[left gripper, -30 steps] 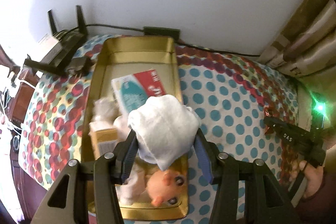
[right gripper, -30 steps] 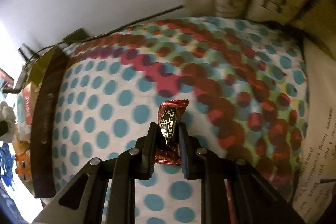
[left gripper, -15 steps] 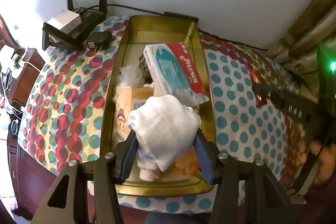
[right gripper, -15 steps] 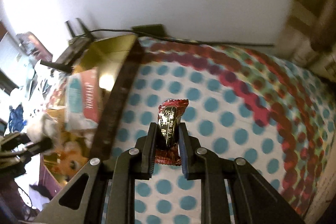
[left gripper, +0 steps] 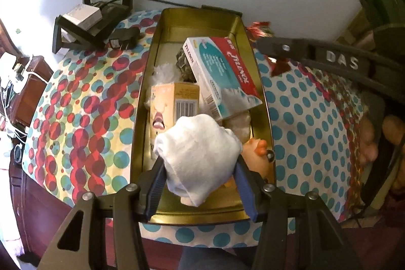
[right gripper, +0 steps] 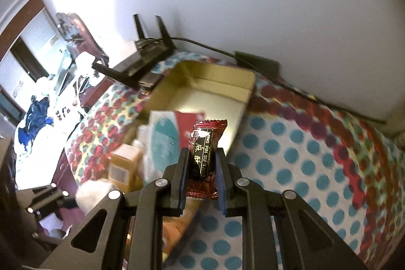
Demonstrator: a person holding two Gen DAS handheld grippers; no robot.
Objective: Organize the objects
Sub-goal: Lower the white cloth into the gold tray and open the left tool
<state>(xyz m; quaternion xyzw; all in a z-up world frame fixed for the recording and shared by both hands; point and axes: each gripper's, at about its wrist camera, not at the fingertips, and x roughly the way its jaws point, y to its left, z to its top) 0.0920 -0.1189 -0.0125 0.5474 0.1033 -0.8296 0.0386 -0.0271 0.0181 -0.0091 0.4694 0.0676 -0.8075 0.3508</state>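
My left gripper [left gripper: 200, 166] is shut on a bundle of white cloth [left gripper: 197, 151] and holds it above the near end of a gold tin tray [left gripper: 138, 118]. The tray holds a Tylenol box [left gripper: 220, 75], an orange box [left gripper: 174, 103], white fluff and a small doll head [left gripper: 255, 153]. My right gripper [right gripper: 201, 163] is shut on a dark red candy wrapper [right gripper: 203, 156] and holds it over the tray's right rim [right gripper: 243, 113]. The right gripper also shows in the left wrist view [left gripper: 268, 47], at the tray's far right rim.
A black router [left gripper: 98, 19] with a white box on it and a power adapter [left gripper: 124, 38] sit at the back left. A cable [right gripper: 278, 82] runs along the white wall. The dotted tablecloth [left gripper: 303, 118] spreads right of the tray. A wooden cabinet edge [left gripper: 27, 82] is at left.
My right gripper has carried the candy leftward, from over the tablecloth to over the tray. My left gripper has pulled back toward the tray's near end, still holding the cloth.
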